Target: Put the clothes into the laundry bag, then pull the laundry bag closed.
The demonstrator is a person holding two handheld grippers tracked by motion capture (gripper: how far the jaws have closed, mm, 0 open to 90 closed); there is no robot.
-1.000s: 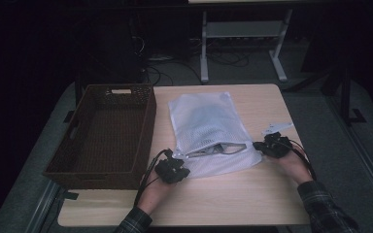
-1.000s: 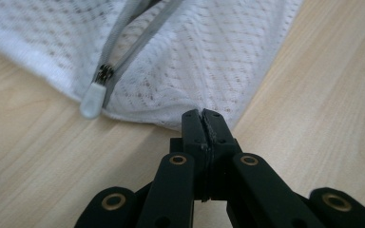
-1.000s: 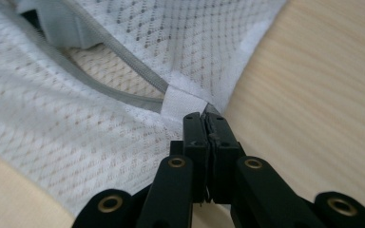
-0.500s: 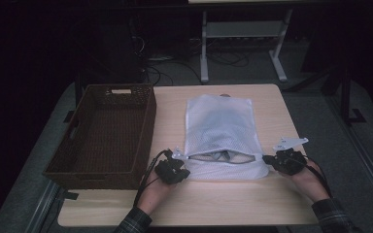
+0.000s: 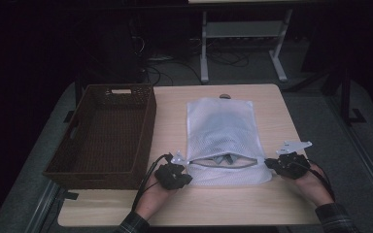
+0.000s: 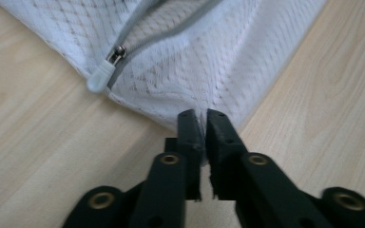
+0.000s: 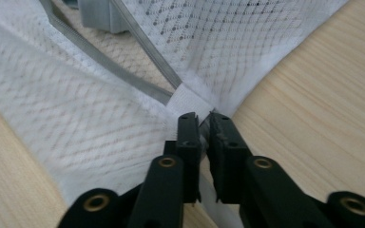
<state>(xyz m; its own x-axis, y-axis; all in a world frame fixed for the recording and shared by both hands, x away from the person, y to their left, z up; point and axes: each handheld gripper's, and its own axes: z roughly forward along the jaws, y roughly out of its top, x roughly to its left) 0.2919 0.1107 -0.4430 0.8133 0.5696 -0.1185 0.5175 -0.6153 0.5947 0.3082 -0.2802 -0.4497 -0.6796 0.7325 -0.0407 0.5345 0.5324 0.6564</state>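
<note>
High view, lower centre: mesh bag [image 5: 222, 128] stretched flat btwn left gripper [image 5: 180, 171] & right gripper [image 5: 273, 164], jaws just easing, both still pinching corners; keeps zip mouth taut.

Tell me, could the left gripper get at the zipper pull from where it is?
Probably yes: the zipper pull lies bare beside the left gripper, nothing between. But the jaws pinch the mesh bag corner, so let go first.
</note>
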